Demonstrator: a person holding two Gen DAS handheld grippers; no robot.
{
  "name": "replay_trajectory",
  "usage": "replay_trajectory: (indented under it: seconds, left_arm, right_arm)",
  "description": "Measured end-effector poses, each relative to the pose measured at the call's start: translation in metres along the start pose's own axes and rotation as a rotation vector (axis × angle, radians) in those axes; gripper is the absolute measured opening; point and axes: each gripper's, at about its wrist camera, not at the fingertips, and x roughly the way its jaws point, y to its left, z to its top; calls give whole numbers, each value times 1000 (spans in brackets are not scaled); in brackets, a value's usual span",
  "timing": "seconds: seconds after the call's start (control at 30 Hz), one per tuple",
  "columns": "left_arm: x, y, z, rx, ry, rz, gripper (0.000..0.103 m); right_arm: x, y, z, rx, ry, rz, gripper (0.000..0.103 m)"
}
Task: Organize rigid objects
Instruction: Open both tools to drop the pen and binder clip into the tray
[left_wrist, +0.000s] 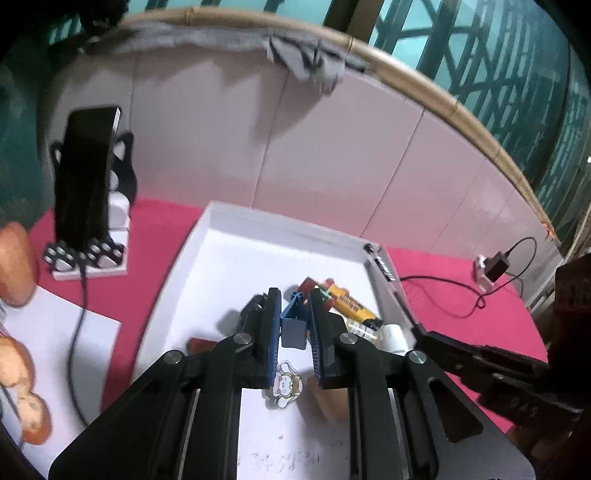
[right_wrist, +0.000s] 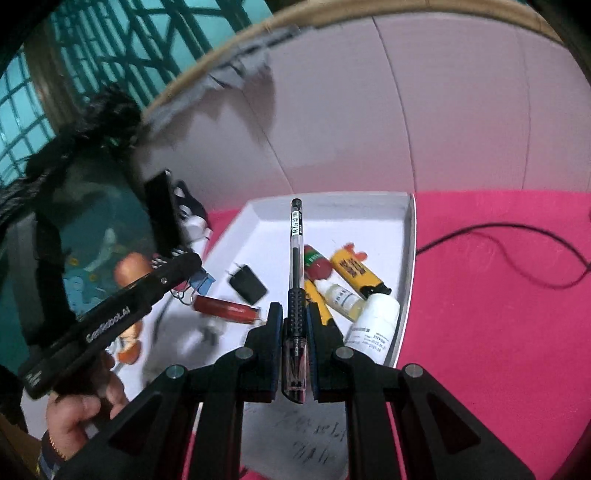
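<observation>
My left gripper (left_wrist: 294, 306) is shut on a blue binder clip (left_wrist: 294, 325) and holds it above the white tray (left_wrist: 221, 236). My right gripper (right_wrist: 295, 314) is shut on a clear black-ink pen (right_wrist: 295, 236) that points forward over the same tray (right_wrist: 406, 221). In the tray lie a yellow lighter (right_wrist: 356, 273), a red tube (right_wrist: 225, 308), a black charger plug (right_wrist: 247, 282), a small dropper bottle (right_wrist: 341, 297) and a white bottle (right_wrist: 373, 325). The left gripper with its blue clip (right_wrist: 205, 282) also shows at the left of the right wrist view.
The tray sits on a pink cloth (right_wrist: 498, 314). A black cable (left_wrist: 443, 284) and a plug (left_wrist: 495, 266) lie on the cloth to the right. A black stand (left_wrist: 86, 173) on a white base rises at the left. White panels form the back wall.
</observation>
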Motion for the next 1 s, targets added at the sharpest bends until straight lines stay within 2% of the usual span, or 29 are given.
replay_trajectory:
  seconds: [0.17, 0.2, 0.23, 0.27, 0.3, 0.33, 0.37, 0.4, 0.43, 0.6, 0.67, 0.8, 0.9, 1.0]
  left_arm:
    - [22, 4, -3, -39, 35, 23, 14]
    - [23, 5, -3, -45, 34, 32, 21]
    - [22, 6, -3, -52, 30, 34, 29]
    - [21, 8, -4, -59, 22, 36, 57]
    - [19, 10, -4, -66, 11, 49, 86]
    - [16, 12, -5, -71, -6, 61, 93]
    - [12, 13, -5, -75, -21, 67, 99]
    - [9, 15, -5, -80, -36, 75, 99]
    - [3, 16, -6, -81, -53, 91, 99]
    - [-28, 9, -11, -34, -158, 179, 100]
    - [-44, 4, -16, -17, -199, 185, 100]
    - [-71, -11, -26, 16, -225, 172, 100]
    - [-91, -32, -33, 89, -262, 252, 100]
    - [-113, -50, -39, 131, -305, 289, 100]
  right_arm:
    - [23, -5, 2, 28, 25, -35, 12]
    - [24, -6, 0, 30, 26, -42, 12]
    - [25, -6, -1, 28, 27, -46, 12]
    - [26, -5, -3, 23, 26, -51, 16]
    - [25, -6, -4, 19, 24, -57, 32]
    - [24, -6, -7, 18, 17, -67, 43]
    - [20, -6, -9, 21, 5, -73, 65]
    - [17, -6, -10, 25, -7, -76, 79]
    - [12, -6, -12, 25, -19, -77, 81]
    - [-7, 2, -21, -32, -81, -121, 81]
    - [-17, 6, -26, -62, -112, -146, 81]
    - [-36, 11, -38, -114, -173, -194, 81]
    - [-54, 16, -45, -160, -230, -245, 81]
    - [-80, 20, -51, -181, -305, -288, 81]
